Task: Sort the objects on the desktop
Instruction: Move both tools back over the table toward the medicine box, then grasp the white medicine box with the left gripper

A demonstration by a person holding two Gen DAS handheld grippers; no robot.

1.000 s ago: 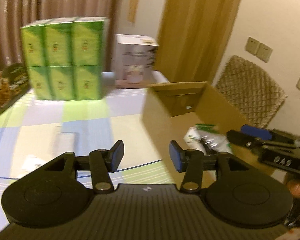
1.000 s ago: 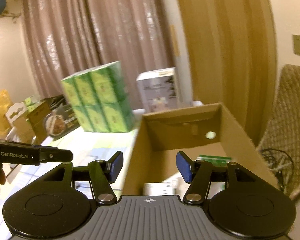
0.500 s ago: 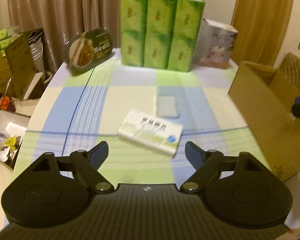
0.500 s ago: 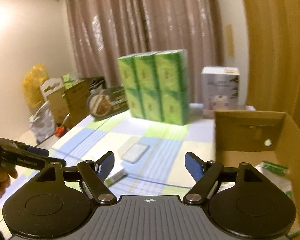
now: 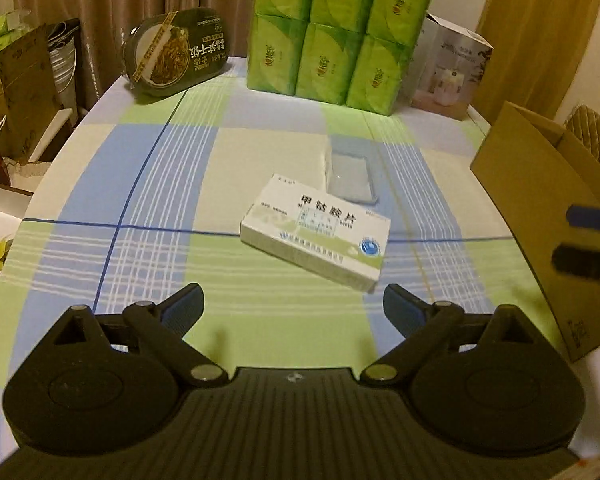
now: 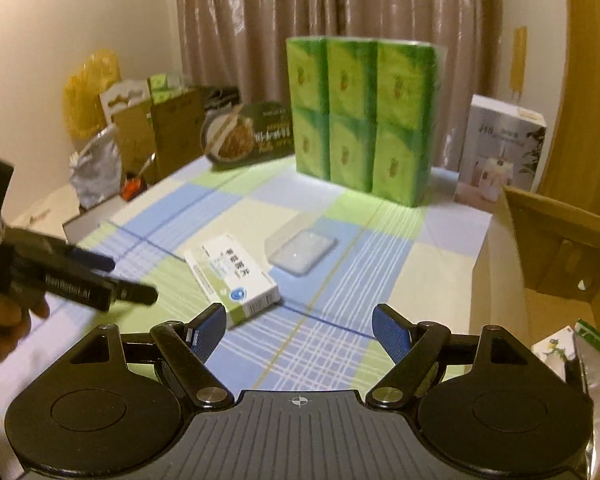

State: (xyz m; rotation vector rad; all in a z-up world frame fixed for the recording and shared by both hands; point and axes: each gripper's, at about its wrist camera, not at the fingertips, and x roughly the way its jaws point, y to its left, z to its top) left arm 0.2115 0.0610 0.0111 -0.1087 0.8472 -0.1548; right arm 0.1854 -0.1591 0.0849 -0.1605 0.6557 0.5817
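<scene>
Where the checked cloth covers it, the worktop point(image 5: 148, 184) carries everything, and the tissue pack point(image 5: 336, 28), six green packets in clear wrap, stands upright at its far edge as the landmark. To the right of the tissue pack and nearer the cameras, an open carton point(image 5: 540, 216) sits at the worktop's right edge; in the right wrist view a bagged item point(image 6: 596, 364) lies inside it. Just right of the tissue pack stands a white gift box point(image 5: 448, 68), close beside it. Left of the tissue pack a dark noodle tray point(image 5: 176, 54) leans tilted at the far edge.

In front of the tissue pack, toward the middle of the worktop, lies a medicine box point(image 5: 320, 232), white with printed characters and a blue round mark, flat and turned at an angle. Between it and the tissue pack rests a clear lid point(image 5: 350, 178), flat, just beside the box's far corner; whether they touch cannot be told.

The left hand-held gripper point(image 5: 294, 306) hovers nearer the camera than the medicine box, its blue-padded fingers point(image 5: 184, 312) spread wide and gripping nothing. The right hand-held gripper point(image 6: 298, 330) is likewise spread wide and empty, above the cloth on the near side of the medicine box and toward the carton. In the right wrist view a hand point(image 6: 4, 316) grips the left tool's handle at the left edge.
</scene>
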